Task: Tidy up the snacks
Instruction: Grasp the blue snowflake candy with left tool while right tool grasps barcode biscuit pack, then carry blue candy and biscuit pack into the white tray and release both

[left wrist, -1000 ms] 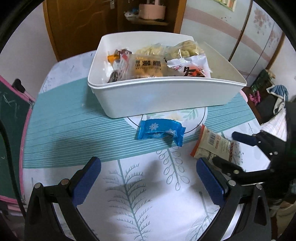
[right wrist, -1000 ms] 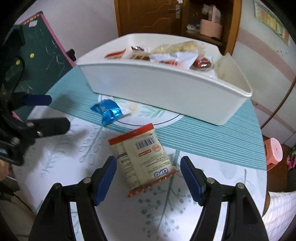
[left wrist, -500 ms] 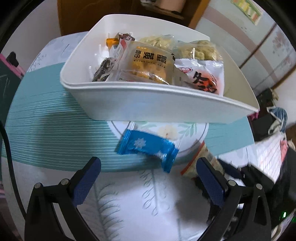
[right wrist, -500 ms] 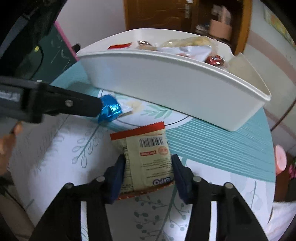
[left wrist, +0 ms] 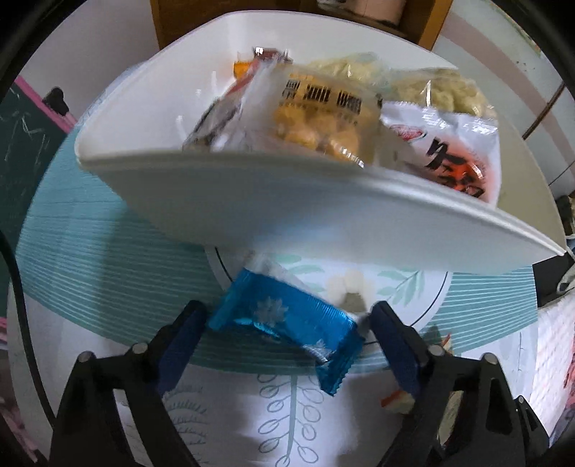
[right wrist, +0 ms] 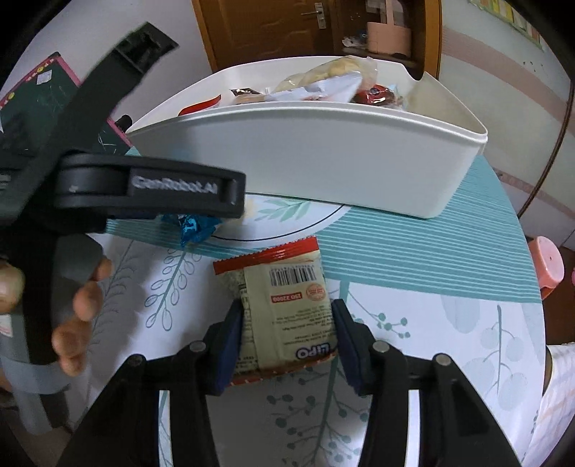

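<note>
The white bin (right wrist: 323, 169) is smooth, matt plastic. The blue wrapper (left wrist: 287, 319) is glossy, crinkled foil. The beige packet (right wrist: 287, 309) is satin film with a red crimped edge. The desk (right wrist: 413, 258) carries a smooth printed cover. The right gripper (right wrist: 285, 345) is matt black plastic with blue pads (right wrist: 230, 345). The door (right wrist: 258, 32) is varnished wood.

Brown wooden door (right wrist: 258, 32) behind table; pink stool (right wrist: 550, 262) right; green chalkboard (right wrist: 39, 97) left.

White bin (left wrist: 287, 215) walls off tablecloth (right wrist: 449, 341), open near side.
</note>
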